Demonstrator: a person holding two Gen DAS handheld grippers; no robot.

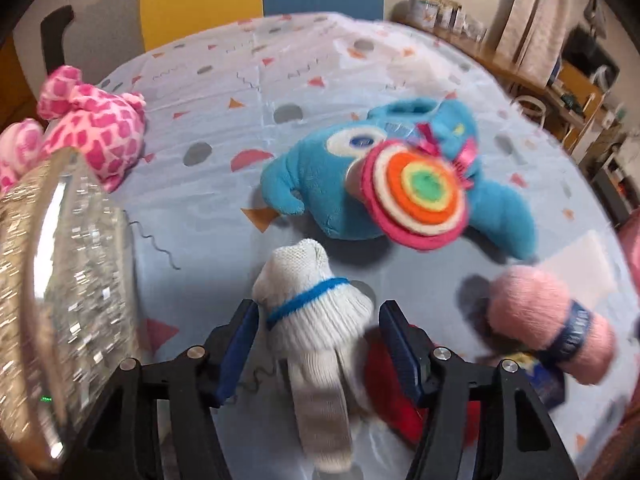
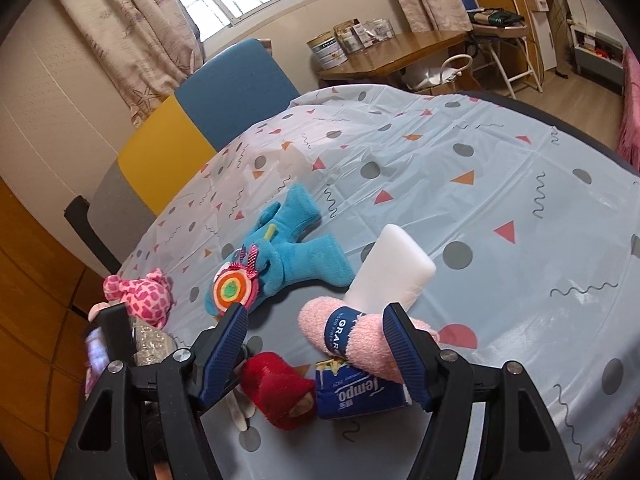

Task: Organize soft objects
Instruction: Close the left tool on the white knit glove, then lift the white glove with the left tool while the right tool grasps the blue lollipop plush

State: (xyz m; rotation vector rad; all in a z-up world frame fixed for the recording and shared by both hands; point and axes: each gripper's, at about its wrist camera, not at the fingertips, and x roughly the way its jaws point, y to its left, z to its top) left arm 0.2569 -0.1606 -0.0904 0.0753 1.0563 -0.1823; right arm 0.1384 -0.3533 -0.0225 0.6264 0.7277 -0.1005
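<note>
Straddling a white sock with a blue stripe, the left gripper has its blue-padded jaws spread wide, one on either side of the cuff and neither pad yet pressing the knit. The sock lies lengthwise between them on the patterned tablecloth, its toe pointing toward a blue plush toy with a rainbow felt disc. A red sock sits just beside the right-hand jaw, partly under it. That is the first hazard, to my eye: a close from here could pinch red fabric together with white and drag both. A glittery silver object crowds the left edge, near enough that a sideways lift might brush it.

Over on the other side, the right gripper hovers with jaws equally wide above a cluster: a pink fuzzy sock roll banded in blue, a blue Tempo tissue pack touching it, and the red sock. A white sponge block leans against the pink roll; pulling the roll away could well topple it. The pink giraffe-print plush sits apart near the table's edge, where a stray nudge might send it off. The slick cloth looks likely to let soft, light pieces slide rather than stay put under a closing grip.
</note>
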